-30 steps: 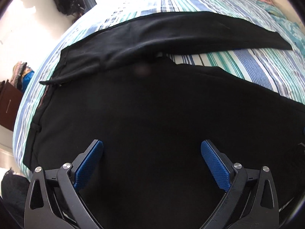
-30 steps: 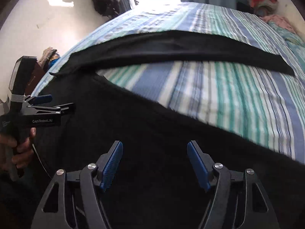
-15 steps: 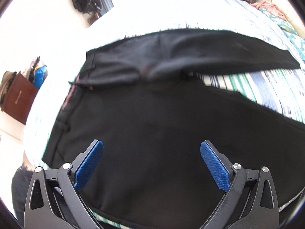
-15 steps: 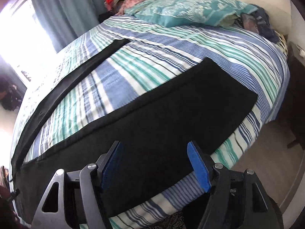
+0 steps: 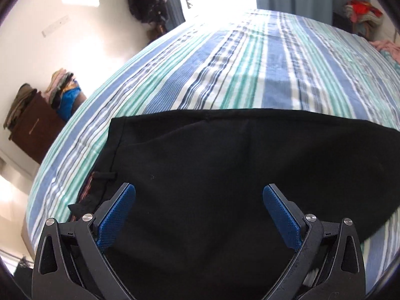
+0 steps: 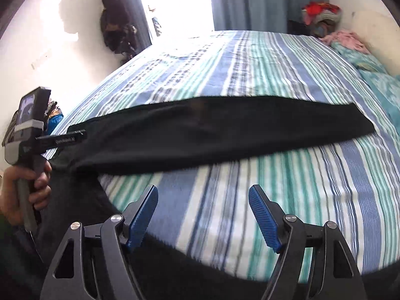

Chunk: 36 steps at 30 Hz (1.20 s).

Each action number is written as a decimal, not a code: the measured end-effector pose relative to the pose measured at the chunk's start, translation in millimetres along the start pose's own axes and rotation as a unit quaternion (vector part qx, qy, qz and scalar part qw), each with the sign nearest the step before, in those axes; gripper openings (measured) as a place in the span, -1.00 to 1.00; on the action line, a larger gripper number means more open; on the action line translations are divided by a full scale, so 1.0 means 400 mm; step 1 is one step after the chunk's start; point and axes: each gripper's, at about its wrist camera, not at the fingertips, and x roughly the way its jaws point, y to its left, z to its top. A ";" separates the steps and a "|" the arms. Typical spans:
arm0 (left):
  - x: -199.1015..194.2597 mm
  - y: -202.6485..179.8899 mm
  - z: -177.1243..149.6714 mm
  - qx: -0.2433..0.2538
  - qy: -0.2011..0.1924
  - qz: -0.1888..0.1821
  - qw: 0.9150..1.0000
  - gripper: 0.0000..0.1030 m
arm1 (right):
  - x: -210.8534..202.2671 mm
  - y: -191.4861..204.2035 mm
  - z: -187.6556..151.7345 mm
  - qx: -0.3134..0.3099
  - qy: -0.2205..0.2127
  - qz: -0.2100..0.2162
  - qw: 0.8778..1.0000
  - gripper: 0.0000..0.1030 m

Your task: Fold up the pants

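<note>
Black pants lie on a blue, green and white striped bed [image 5: 262, 57]. In the left wrist view their waistband end [image 5: 225, 165] fills the lower half, and my left gripper [image 5: 198, 200] hovers open over that cloth with nothing between its blue pads. The right wrist view shows one leg [image 6: 212, 130] stretched across the bed and the other leg [image 6: 175, 265] under the camera. My right gripper [image 6: 202, 207] hangs above the bare sheet between both legs, jaws opening and empty. A hand [image 6: 22, 192] holds the left gripper [image 6: 62, 140] at the waist end.
A brown dresser [image 5: 32, 130] stacked with clothes stands left of the bed. A dark bag [image 6: 115, 27] hangs on the white wall beside the bright window. A teal pillow [image 6: 375, 75], a pink cloth [image 6: 347, 38] and a clothes pile [image 6: 320, 12] sit far right.
The left gripper slid across the pants toward the waist; the far leg left its view. The right gripper swung toward the near leg's hem and back, now over bare sheet, slightly wider.
</note>
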 end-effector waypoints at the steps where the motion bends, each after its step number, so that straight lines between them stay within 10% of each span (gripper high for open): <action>1: 0.042 0.005 -0.007 -0.003 0.014 0.008 1.000 0.99 | 0.030 0.030 0.036 -0.009 -0.002 0.008 1.000 0.49; 12: 0.083 0.035 -0.089 -0.038 -0.014 -0.035 0.999 0.99 | 0.435 -0.016 0.190 -0.117 0.093 0.070 0.986 0.51; 20: 0.094 0.044 -0.090 -0.046 -0.027 -0.043 0.998 0.99 | 0.431 -0.556 0.273 -0.025 0.094 -0.075 0.992 0.59; 26: 0.094 0.042 -0.094 -0.046 -0.033 -0.042 0.997 0.99 | 0.325 -0.995 0.288 0.135 0.101 -0.263 0.950 0.73; 30: 0.094 0.041 -0.095 -0.046 -0.035 -0.042 0.997 0.99 | 0.266 -1.104 0.294 0.199 0.067 -0.233 0.950 0.73; 32: 0.094 0.043 -0.096 -0.046 -0.035 -0.043 0.997 0.99 | 0.291 -1.101 0.302 0.197 0.080 -0.189 0.959 0.56; 34: 0.095 0.042 -0.096 -0.046 -0.035 -0.042 0.997 0.99 | 0.319 -1.067 0.303 0.180 0.110 -0.186 0.960 -0.54; 36: 0.095 0.041 -0.095 -0.044 -0.034 -0.040 0.998 0.99 | 0.297 -1.034 0.300 0.159 0.099 -0.208 0.960 -0.85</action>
